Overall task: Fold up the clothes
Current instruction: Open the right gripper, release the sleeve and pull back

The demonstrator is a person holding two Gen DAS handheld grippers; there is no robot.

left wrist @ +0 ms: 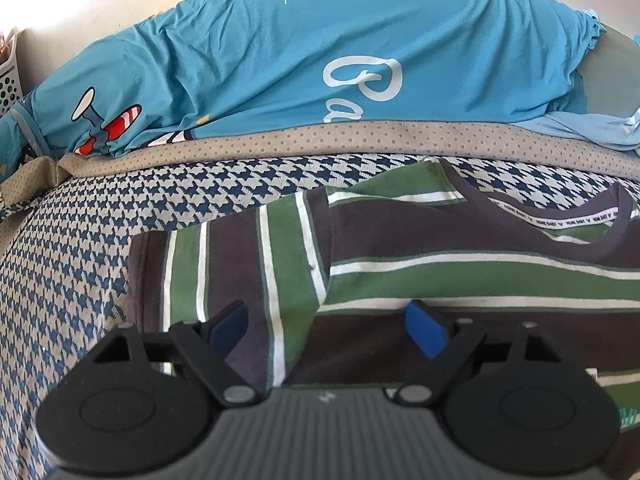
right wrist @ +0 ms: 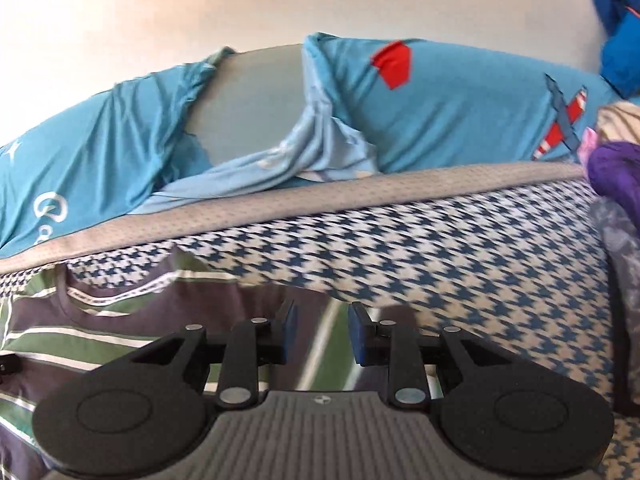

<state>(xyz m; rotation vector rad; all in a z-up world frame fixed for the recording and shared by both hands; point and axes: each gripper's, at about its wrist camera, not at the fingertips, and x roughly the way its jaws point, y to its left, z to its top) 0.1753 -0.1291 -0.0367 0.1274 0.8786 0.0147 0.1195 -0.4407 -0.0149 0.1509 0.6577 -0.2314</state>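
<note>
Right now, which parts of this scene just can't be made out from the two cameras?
- Striped shirt: its lower half is hidden under the left gripper in the left wrist view.
- Neck tape lettering: too small to read.
- Right sleeve: blurred between the right gripper fingers; contact unclear.
- Purple garment: cut off by the right wrist view's edge.

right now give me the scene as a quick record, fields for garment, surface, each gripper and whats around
garment: striped shirt, dark, green and white, lying flat, neckline facing the pillows
surface: houndstooth bedspread, blue and cream
left gripper: open, low over the shirt near its sleeve
right gripper: open, blue-padded fingers astride the shirt's other sleeve, nothing clamped
behind: blue pillows along the wall
at the right: pile of clothes, partly out of frame
</note>
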